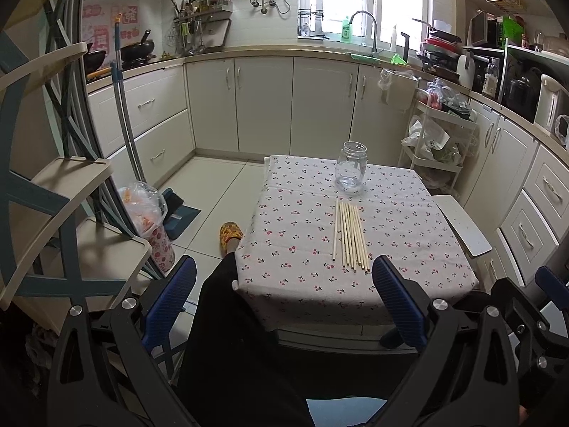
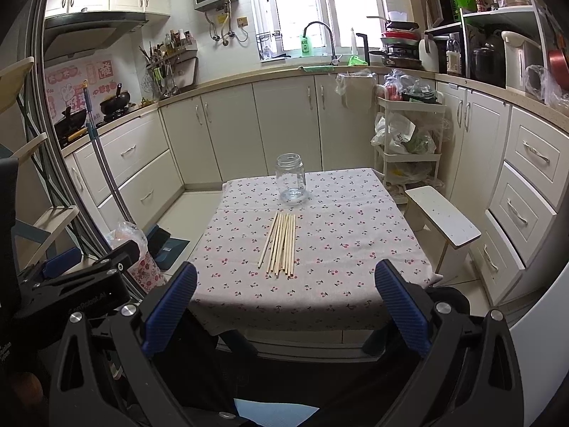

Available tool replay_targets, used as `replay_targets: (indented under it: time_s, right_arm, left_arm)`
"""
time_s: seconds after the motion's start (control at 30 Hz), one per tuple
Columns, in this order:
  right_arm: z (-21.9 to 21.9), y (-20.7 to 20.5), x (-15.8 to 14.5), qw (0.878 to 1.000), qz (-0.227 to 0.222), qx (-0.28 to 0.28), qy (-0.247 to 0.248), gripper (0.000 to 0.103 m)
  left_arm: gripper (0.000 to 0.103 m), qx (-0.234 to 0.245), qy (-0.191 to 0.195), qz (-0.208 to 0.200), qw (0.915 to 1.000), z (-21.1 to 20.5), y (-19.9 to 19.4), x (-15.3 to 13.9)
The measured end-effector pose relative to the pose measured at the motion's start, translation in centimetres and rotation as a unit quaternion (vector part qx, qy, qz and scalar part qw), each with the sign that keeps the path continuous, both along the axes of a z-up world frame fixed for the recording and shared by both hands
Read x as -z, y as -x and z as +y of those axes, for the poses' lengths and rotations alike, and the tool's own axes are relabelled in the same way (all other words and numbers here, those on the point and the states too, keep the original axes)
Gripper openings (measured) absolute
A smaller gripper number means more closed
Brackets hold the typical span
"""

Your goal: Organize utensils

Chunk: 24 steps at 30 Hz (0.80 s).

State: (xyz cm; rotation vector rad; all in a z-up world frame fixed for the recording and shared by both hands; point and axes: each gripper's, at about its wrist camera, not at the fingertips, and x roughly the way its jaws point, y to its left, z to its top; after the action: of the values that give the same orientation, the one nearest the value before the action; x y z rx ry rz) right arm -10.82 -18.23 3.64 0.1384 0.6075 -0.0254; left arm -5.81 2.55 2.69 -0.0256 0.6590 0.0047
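Empty upright jar (image 2: 291,180) beyond chopsticks (image 2: 281,243)

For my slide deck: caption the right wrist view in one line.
Open right claw faces wooden chopsticks lying before an empty glass jar on a cherry-print tablecloth.

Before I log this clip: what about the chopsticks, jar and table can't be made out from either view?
- Chopsticks: exact count, both views; they lie packed side by side and look too thin.
- Table: near edge and legs, hidden by tablecloth and left hand-held gripper.
- Jar: any residue inside; too small in both views.
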Motion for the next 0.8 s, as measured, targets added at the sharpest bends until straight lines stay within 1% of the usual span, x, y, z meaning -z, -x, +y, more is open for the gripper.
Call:
replay_targets:
  time_s: [0.4,0.8]
  right_arm:
    - [0.06,0.52,-0.25,1.000,-0.013,-0.002,0.001,0.096]
    - [0.02,0.75,-0.22,1.000,-0.016,-0.002,0.001,0.096]
  left_arm:
    - [0.095,-0.005,0.005,-0.014,0.9999,0.22,0.47,-0.42]
    - [0.095,-0.007,0.008,-0.017,0.9998,0.49,0.64,-0.62]
